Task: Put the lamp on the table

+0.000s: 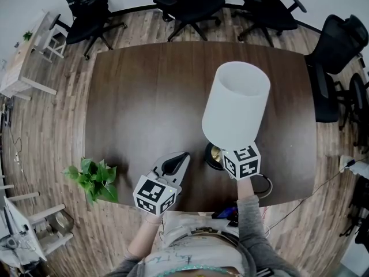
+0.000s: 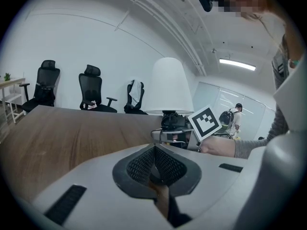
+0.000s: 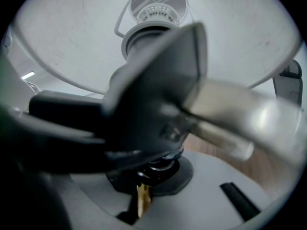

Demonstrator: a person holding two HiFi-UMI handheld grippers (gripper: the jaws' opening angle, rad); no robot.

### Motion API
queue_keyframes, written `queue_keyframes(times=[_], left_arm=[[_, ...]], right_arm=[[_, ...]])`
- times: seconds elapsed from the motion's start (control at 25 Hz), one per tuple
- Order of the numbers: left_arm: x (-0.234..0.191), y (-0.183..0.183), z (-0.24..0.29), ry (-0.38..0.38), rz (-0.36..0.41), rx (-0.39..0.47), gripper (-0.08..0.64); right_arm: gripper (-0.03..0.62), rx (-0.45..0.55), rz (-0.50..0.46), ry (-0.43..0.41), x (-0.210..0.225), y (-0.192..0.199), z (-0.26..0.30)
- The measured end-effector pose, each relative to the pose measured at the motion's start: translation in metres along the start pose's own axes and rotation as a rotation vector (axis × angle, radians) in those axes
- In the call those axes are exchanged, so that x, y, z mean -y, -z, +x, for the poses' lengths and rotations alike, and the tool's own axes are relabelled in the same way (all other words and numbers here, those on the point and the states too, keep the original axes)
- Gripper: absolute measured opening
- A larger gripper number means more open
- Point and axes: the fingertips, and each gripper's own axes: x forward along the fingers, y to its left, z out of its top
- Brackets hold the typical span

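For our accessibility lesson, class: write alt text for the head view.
A person's right claw is shut on the stem of a white-shaded lamp at the near edge of a dark wooden table. The left claw, shut and empty, hovers beside it; a leafy plant is at the near left corner, office chairs beyond.

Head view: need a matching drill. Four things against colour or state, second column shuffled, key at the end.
Things:
1. lamp shade
2. left gripper
3. plant
4. chairs

Colour or state:
A. black
B. green
C. shut, holding nothing
D. white

Pairs: 1-D, 2-C, 3-B, 4-A
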Motion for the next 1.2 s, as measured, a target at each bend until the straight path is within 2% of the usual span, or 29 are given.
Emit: queue_keyframes(times=[0.36,0.48,0.76,0.92,1.2], left_arm=[[0.001,-0.005,0.005,0.015,-0.012,0.024,0.012],[0.0,-0.028,0.005,0.027,0.009,0.08,0.012],[0.01,-0.108,0.006,0.173,0.02,0.26,0.014],[0.017,-0.125,0.011,0.191,0.08,0.272,0.014],[0.025,-0.131,0.019,0.202,0.11,0.27,0.015]], right_arm=[[0.018,-0.014,0.004,-0.008,0.002,0.004,0.005],[0.018,-0.015,0.01,-0.01,0.003,0.004,0.005],[0.018,-0.013,0.021,-0.016,0.003,0.006,0.005],[0.018,-0.018,0.017,-0.024,0.001,0.007,0.005],[0.018,-0.024,0.011,-0.032,-0.001,0.008,0.005]])
